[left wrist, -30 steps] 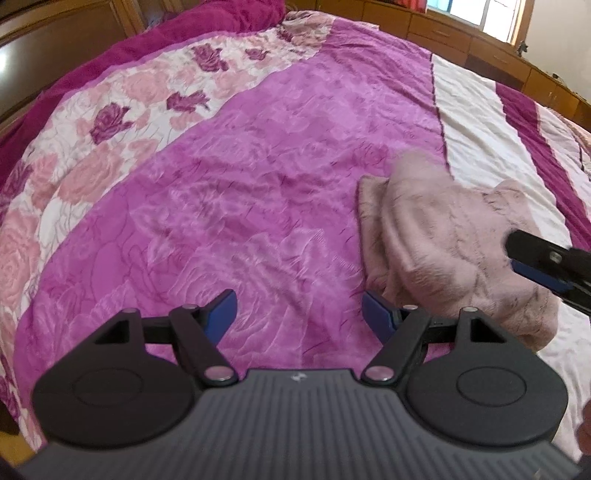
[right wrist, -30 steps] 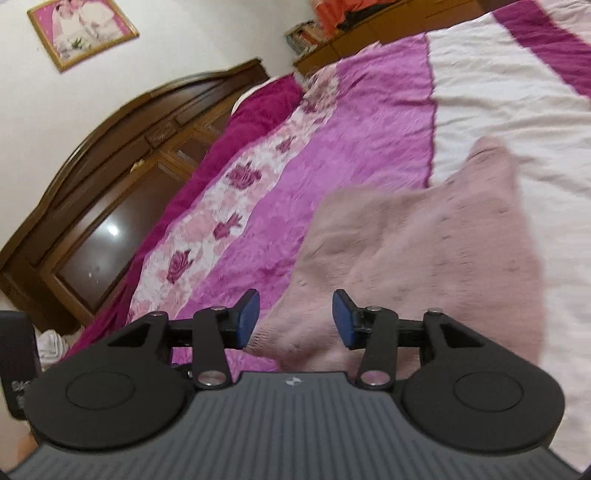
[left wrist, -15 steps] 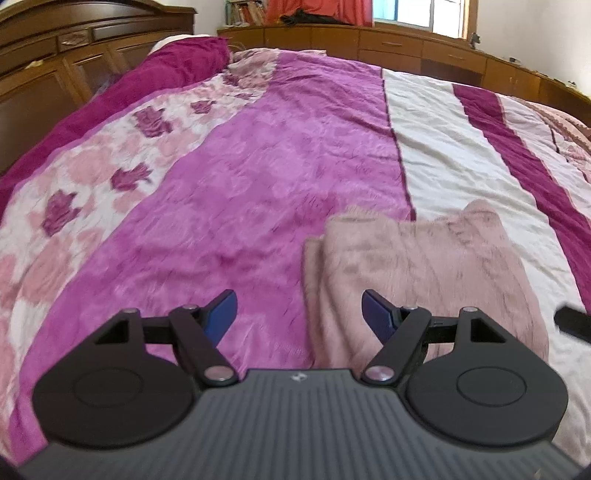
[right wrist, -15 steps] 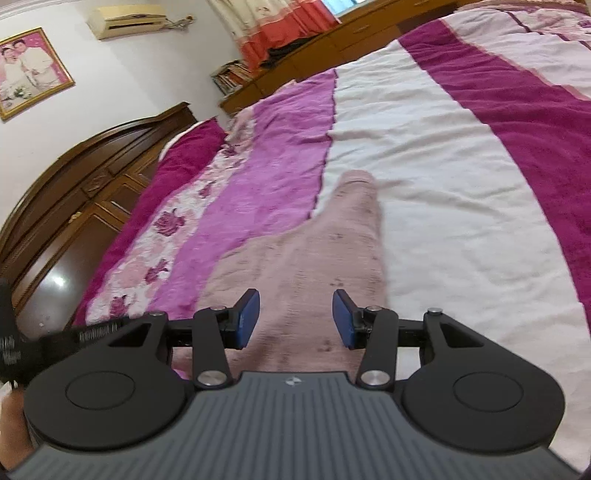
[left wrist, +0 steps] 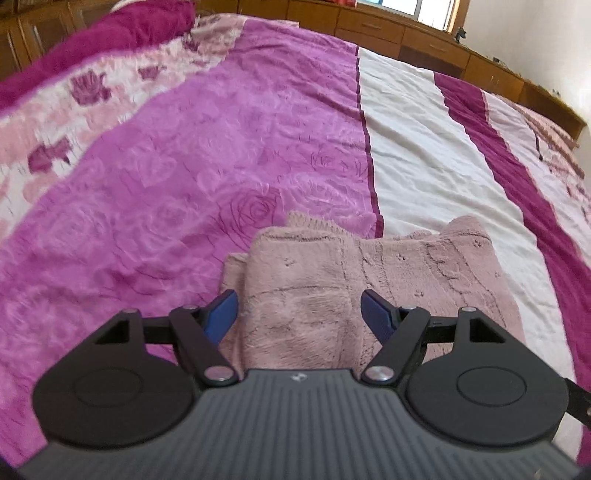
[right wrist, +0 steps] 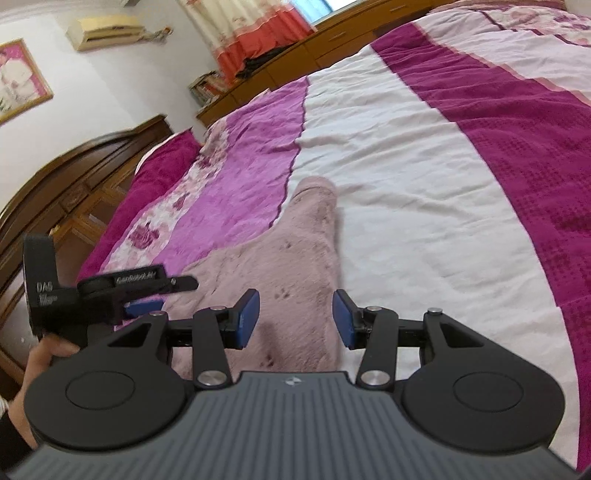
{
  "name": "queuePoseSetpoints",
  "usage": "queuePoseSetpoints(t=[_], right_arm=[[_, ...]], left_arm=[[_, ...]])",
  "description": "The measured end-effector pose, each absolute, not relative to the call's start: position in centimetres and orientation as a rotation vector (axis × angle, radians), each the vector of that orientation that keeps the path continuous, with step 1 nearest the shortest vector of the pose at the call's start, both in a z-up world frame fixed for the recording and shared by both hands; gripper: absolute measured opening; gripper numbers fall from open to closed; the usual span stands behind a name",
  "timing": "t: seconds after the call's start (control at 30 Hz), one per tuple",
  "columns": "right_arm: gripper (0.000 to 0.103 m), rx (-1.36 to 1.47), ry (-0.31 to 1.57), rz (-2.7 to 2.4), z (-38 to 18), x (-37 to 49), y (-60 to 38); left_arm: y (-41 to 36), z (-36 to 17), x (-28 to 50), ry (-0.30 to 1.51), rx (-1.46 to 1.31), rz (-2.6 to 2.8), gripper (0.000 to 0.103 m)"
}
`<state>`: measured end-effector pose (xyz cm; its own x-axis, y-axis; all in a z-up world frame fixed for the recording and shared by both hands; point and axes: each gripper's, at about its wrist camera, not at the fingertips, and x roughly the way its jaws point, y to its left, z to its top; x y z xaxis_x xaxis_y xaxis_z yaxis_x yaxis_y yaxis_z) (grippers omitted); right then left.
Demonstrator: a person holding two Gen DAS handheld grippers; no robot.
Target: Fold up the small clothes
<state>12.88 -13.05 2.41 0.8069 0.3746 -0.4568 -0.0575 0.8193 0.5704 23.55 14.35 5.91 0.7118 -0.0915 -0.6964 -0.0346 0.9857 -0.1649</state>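
A fuzzy pale pink sweater (left wrist: 373, 280) lies folded on the bed, across the seam between the purple and white stripes of the bedspread (left wrist: 184, 166). My left gripper (left wrist: 298, 299) hovers open over its near left part, blue pads apart, with nothing pinched. In the right wrist view the sweater (right wrist: 280, 258) stretches away with one sleeve (right wrist: 317, 195) pointing up the bed. My right gripper (right wrist: 295, 301) stands open above the cloth near its right edge. The left gripper (right wrist: 166, 295) shows there too, held by a hand (right wrist: 48, 354) over the sweater's left side.
The bedspread (right wrist: 424, 166) runs on in white and dark magenta stripes to the right. A dark wooden headboard (right wrist: 74, 177) stands on the left. Low wooden cabinets (left wrist: 406, 33) line the far side under a window. Curtains and a wall air conditioner (right wrist: 107, 31) are behind.
My left gripper has moved right, from the purple stripe to over the sweater. The sweater, bunched and blurred earlier, now lies flatter. The right gripper has swung to look along it. Both jaws kept their width.
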Motion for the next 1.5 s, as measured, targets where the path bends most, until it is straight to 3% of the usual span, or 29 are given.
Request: queuePoseSetpoints(t=[0.07,0.1,0.13,0.43,0.7,1.07,1.33,1.5], right_arm=[[0.052,0.591,0.587,0.229,2.1,13.4,-13.4],[0.052,0.596,0.588,0.223,1.9,13.8,-13.6],[0.052,0.598,0.588,0.212,1.7,14.2,-13.6],[0.052,0.6,0.607,0.277,1.1,17.0,-12.1],[0.052,0.403,0.589,0.37,2.4,17.3,-7.1],[0.052,0.42,0.589,0.351,3.1,16.3,-7.9],[0.052,0.388,0.573,0.308,4.1,13.5,-9.1],[0.052,0.334,0.598,0.301,3.9,12.7,-8.1]], left_arm=[[14.7,5.7,23.7,0.781,-0.205,-0.048,0.064],[14.8,5.5,23.7,0.782,-0.214,-0.048,0.047],[14.9,5.4,23.7,0.788,-0.221,-0.052,0.011],[18.1,6.3,22.2,0.7,-0.304,0.004,0.01],[20.4,3.1,22.5,0.767,-0.343,0.074,0.01],[19.2,6.4,20.2,0.756,-0.283,-0.045,0.013],[18.2,7.7,15.7,0.775,-0.236,-0.13,0.038],[17.9,6.2,14.6,0.814,-0.195,-0.114,0.038]])
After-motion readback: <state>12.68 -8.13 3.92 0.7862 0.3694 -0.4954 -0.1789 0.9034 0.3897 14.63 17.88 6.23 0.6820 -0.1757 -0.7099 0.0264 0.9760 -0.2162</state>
